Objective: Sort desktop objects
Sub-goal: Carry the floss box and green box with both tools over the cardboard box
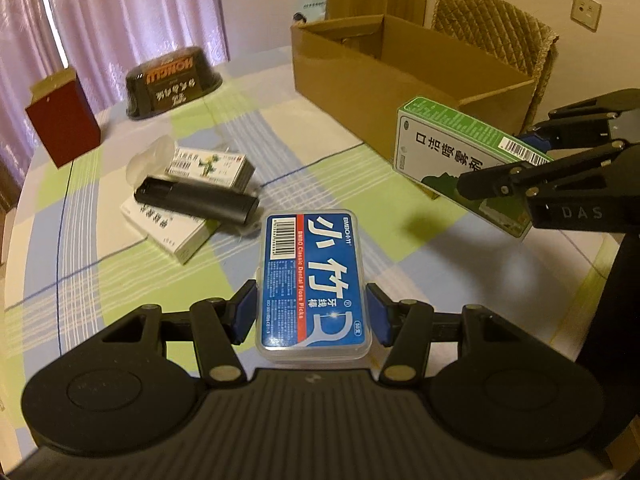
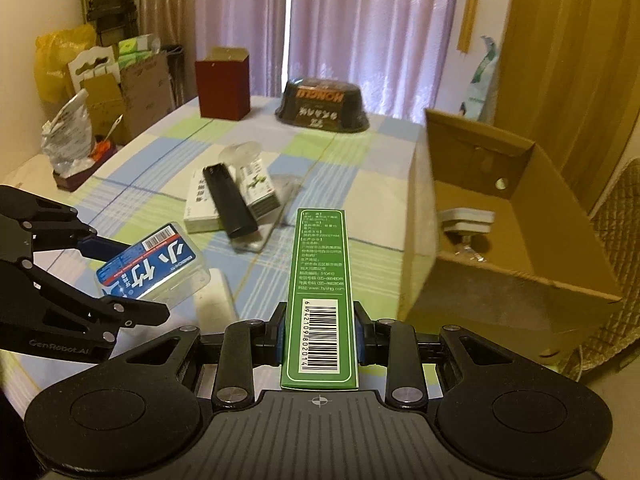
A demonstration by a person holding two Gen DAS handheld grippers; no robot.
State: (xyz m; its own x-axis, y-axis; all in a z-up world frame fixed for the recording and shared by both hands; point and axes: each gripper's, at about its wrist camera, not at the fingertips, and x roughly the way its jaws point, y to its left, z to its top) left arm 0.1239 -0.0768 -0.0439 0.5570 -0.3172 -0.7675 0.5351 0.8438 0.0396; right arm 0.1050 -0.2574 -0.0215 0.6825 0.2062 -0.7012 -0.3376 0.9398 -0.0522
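Above checked tablecloth (image 1: pixel 120 280): left gripper (image 1: pixel 312 312) clamps clear plastic floss box (image 1: pixel 312 280), blue label; right gripper (image 2: pixel 319 336) clamps long green carton (image 2: pixel 320 292), barcode up.

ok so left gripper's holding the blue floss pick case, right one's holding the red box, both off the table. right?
Not quite. The right gripper holds the green carton, not the red box, which stands at the table's far end, as the right wrist view shows. The left gripper does hold the blue floss pick case.
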